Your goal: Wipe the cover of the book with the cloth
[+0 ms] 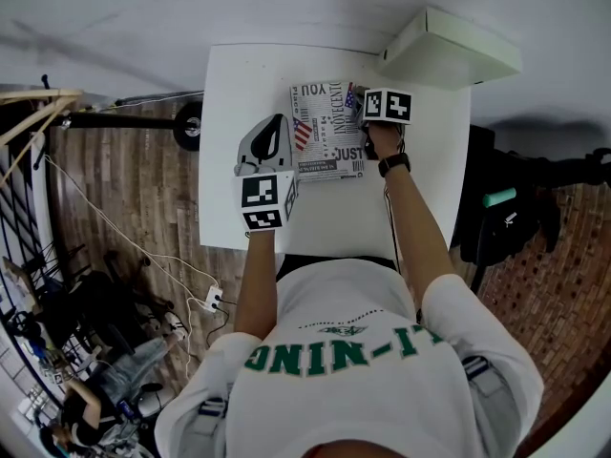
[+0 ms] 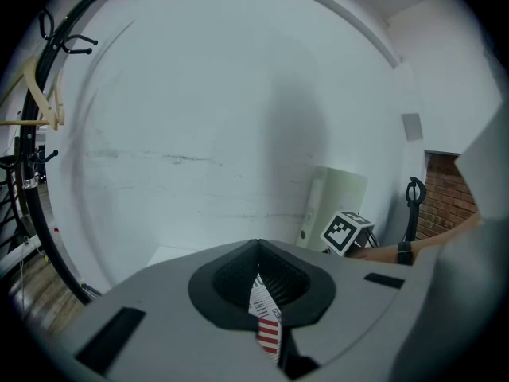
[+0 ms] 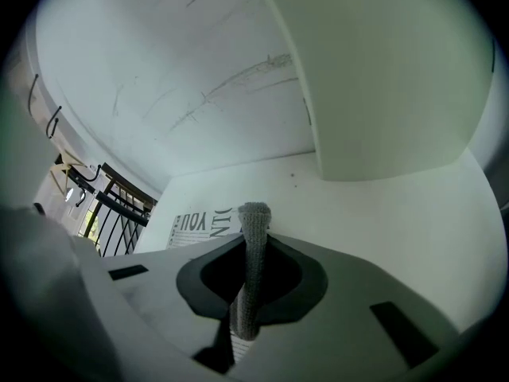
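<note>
Person is standing at a white counter (image 1: 239, 93), a gripper in each hand.

Book (image 1: 329, 130) is lying flat on the far middle of the counter, its cover in black-and-white newsprint lettering with a flag patch at its left edge.

Left gripper (image 1: 284, 127) is reaching in from the near left, and its tip is sitting at the book's left edge. In the left gripper view its fingers (image 2: 238, 273) are clenched on a thin sliver of the book (image 2: 268, 329), with red and white stripes showing in the gap. Left gripper (image 2: 258, 253) is tilting up toward the wall.

Right gripper (image 1: 382, 108) is sitting over the book's far right corner, its marker cube facing up. In the right gripper view the fingers (image 3: 286, 269) are clenched on the cloth (image 3: 255, 213), a grey knitted strip that is standing up between them and poking past the tips. The cloth is not showing clearly in the head view. From the right gripper (image 3: 246, 241) the book's printed cover (image 3: 199, 223) is lying just to the left.

White box (image 1: 449, 48) is resting on the far right corner of the counter, near the right gripper. Black watch (image 1: 393, 164) is showing on the right wrist.
</note>
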A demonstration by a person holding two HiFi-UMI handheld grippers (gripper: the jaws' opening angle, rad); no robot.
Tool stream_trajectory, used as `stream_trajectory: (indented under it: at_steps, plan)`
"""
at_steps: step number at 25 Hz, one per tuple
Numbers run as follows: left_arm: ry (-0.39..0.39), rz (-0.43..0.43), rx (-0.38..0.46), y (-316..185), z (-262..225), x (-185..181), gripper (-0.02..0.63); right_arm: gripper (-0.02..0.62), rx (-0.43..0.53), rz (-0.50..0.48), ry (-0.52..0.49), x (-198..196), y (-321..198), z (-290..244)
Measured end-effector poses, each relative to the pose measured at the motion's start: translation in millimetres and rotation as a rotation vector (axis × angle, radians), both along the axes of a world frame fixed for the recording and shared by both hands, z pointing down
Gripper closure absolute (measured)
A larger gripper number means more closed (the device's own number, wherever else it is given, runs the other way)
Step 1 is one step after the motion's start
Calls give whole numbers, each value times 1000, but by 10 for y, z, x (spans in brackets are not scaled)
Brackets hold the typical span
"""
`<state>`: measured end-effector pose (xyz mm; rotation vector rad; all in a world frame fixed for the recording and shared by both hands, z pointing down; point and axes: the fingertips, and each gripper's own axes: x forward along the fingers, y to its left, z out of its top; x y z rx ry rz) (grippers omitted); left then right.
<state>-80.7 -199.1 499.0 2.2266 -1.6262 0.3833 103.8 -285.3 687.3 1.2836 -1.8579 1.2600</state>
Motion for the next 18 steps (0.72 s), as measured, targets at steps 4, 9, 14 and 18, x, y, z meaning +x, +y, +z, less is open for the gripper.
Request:
stream_trajectory:
  at_steps: [4, 9, 14, 18]
  plan:
    - [-10, -27, -6, 40, 14, -138, 592, 563, -6, -68, -65, -507, 102, -69]
    - [-22, -53, -8, 94, -6, -254, 592, 563, -26, -192, -142, -1348, 352, -92]
    - [-30, -66, -12, 154, 0, -329, 592, 563, -41, -268, -138, -1710, 531, 5]
    - [-30, -62, -14, 182, 8, -316, 592, 563, -37, -260, -127, -1574, 553, 47]
